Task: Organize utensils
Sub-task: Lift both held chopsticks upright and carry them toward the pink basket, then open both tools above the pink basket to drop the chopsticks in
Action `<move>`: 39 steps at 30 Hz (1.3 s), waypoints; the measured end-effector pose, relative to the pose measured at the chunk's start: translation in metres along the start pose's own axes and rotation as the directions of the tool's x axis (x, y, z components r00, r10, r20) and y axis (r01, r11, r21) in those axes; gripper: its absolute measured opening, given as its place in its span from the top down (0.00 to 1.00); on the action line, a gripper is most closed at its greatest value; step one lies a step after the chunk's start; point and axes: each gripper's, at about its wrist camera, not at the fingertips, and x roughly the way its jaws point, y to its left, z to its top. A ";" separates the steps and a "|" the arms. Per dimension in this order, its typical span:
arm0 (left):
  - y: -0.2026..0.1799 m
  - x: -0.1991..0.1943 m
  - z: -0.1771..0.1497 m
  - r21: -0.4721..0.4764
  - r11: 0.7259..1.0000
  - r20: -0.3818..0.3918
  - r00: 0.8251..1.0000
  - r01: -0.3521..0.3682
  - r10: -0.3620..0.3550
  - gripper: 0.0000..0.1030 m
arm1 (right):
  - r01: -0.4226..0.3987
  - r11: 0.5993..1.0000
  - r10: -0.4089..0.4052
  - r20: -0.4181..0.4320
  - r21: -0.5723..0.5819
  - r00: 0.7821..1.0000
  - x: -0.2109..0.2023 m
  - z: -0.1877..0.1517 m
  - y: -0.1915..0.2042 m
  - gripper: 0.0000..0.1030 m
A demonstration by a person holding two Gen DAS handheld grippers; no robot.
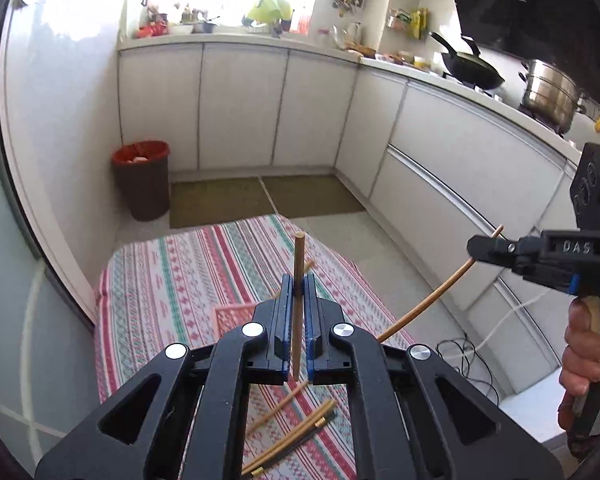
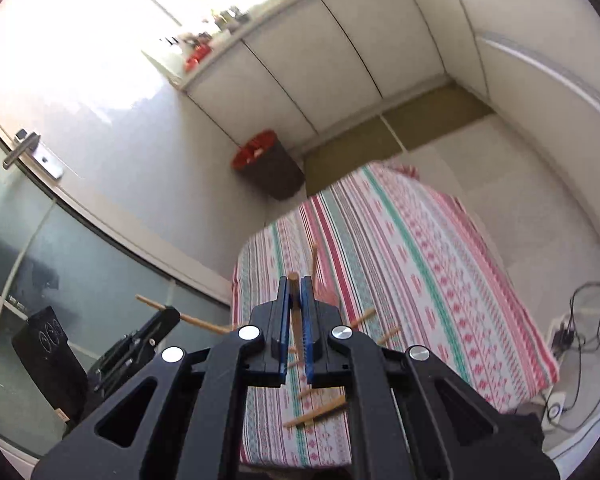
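Note:
My left gripper [image 1: 298, 280] is shut on a wooden chopstick [image 1: 299, 264] that stands upright between its blue pads, above the striped tablecloth [image 1: 188, 272]. My right gripper [image 2: 295, 286] is shut on another wooden chopstick [image 2: 294, 284]; in the left wrist view it appears at the right [image 1: 476, 246] with its chopstick [image 1: 432, 292] slanting down. The left gripper shows at the lower left of the right wrist view [image 2: 168, 314] with its chopstick [image 2: 196, 318]. Several loose chopsticks [image 1: 296, 436] lie on the cloth below, also in the right wrist view [image 2: 320, 412]. A pink basket [image 1: 234, 318] sits partly hidden behind the left fingers.
White kitchen cabinets [image 1: 240, 104] ring the floor. A brown bin with a red liner [image 1: 142, 180] stands in the corner. A wok [image 1: 470, 68] and a steel pot [image 1: 550, 94] sit on the counter. Cables [image 2: 580, 320] lie on the floor right of the table.

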 end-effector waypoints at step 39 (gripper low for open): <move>0.036 0.036 -0.033 -0.079 0.993 -0.077 0.994 -0.087 0.081 0.21 | 0.166 0.974 -0.168 0.001 -0.154 0.986 0.107 -0.027 0.008 0.23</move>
